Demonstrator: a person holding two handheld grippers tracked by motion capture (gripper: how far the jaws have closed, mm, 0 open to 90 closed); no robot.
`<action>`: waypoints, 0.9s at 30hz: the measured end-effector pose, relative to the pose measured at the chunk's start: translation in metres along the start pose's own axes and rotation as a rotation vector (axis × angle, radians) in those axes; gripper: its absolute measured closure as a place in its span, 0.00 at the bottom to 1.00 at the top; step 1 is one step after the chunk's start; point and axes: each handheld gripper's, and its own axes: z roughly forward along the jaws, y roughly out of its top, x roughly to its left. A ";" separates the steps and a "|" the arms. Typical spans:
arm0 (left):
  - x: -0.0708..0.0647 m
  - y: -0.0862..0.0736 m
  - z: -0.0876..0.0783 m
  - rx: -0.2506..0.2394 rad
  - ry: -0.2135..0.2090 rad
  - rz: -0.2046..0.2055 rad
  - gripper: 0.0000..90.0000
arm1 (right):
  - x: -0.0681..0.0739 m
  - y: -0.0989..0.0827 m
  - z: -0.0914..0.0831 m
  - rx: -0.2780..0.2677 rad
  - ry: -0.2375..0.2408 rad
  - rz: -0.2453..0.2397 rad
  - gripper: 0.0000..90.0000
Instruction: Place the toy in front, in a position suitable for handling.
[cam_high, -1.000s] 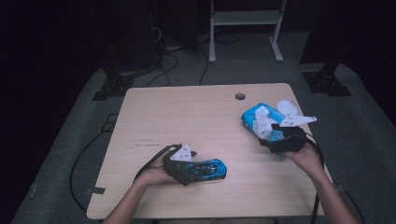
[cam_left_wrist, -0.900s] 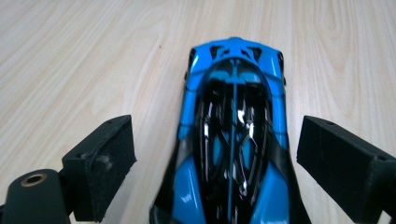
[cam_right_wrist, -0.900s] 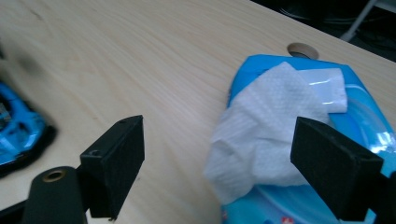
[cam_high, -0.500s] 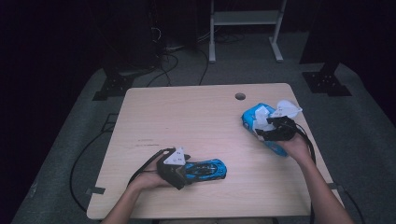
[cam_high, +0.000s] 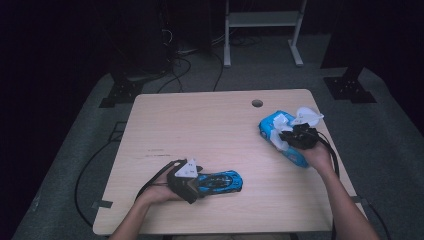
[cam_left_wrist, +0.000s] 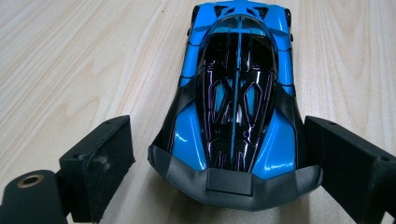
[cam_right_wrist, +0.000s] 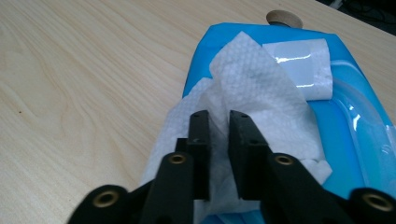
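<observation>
A blue toy car with a black roof lies on the wooden table near its front edge. My left gripper stands open around the car's tail, its black pads wide on either side and the left one clear of the body. At the right, a blue wipes pack lies flat with a white wipe pulled up from it. My right gripper has just been closing its jaws, and they now pinch a fold of that wipe over the pack. From above, the right gripper sits on the pack.
A round hole pierces the table behind the pack. The gripper cables trail off the front edge. Beyond the table are a metal stand, dark stand bases and floor cables.
The right gripper has moved left over the wipes pack and narrowed its jaws around the wipe. The left gripper and the car have stayed put.
</observation>
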 end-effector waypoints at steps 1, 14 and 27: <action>0.000 0.000 0.000 -0.002 0.001 0.000 0.11 | -0.001 0.000 -0.001 -0.003 0.002 0.011 0.93; 0.000 0.000 0.000 -0.013 0.003 -0.002 0.11 | -0.002 0.005 -0.029 -0.085 0.034 0.024 0.97; 0.000 -0.001 0.002 -0.009 0.001 -0.011 0.11 | 0.022 0.027 -0.061 -0.180 0.090 -0.048 0.97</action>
